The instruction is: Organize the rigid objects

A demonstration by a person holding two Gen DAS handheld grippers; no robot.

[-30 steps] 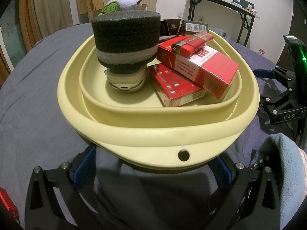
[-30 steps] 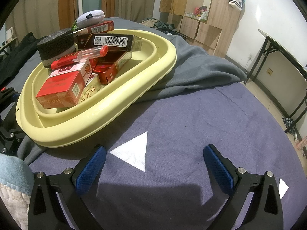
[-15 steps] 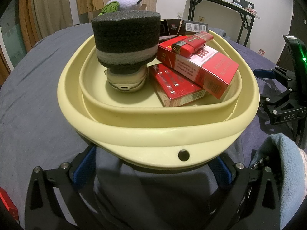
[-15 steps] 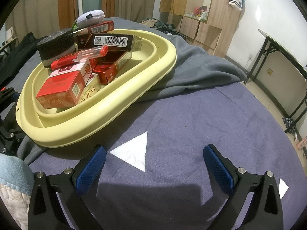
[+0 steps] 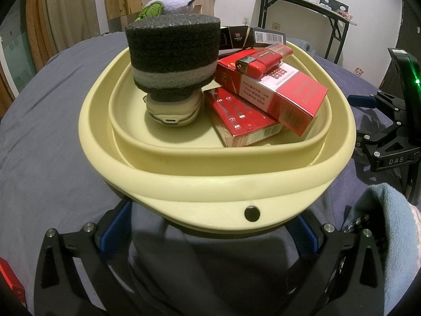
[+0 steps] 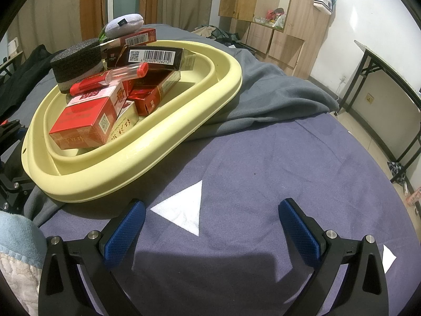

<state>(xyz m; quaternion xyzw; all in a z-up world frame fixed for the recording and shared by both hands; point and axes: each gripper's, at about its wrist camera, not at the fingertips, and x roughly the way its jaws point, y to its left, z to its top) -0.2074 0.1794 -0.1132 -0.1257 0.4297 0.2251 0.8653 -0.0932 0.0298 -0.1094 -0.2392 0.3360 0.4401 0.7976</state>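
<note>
- A yellow tub (image 5: pixel 215 181) sits on a grey cloth (image 6: pixel 273 94) that lies on a bed with a purple sheet (image 6: pixel 276 163).
- Inside the tub, a dark foam block (image 5: pixel 172 55) rests on top of a small cream case (image 5: pixel 175 112).
- Beside it, a red box (image 5: pixel 273 89) lies tilted on another red box (image 5: pixel 242 118).
- A red lighter (image 5: pixel 264 60) lies on the top box.
- A black box with a bar code (image 6: pixel 155 57) is at the far side of the pile.
- The left gripper (image 5: pixel 208 233) is just in front of the tub, wide open and holding nothing. Its blue tips are tucked under the tub's rim.
- The right gripper (image 6: pixel 210 226) is over the bare sheet beside the tub, also spread wide and holding nothing.
- A white triangle (image 6: pixel 184 208) is on the sheet between its fingers.
</note>
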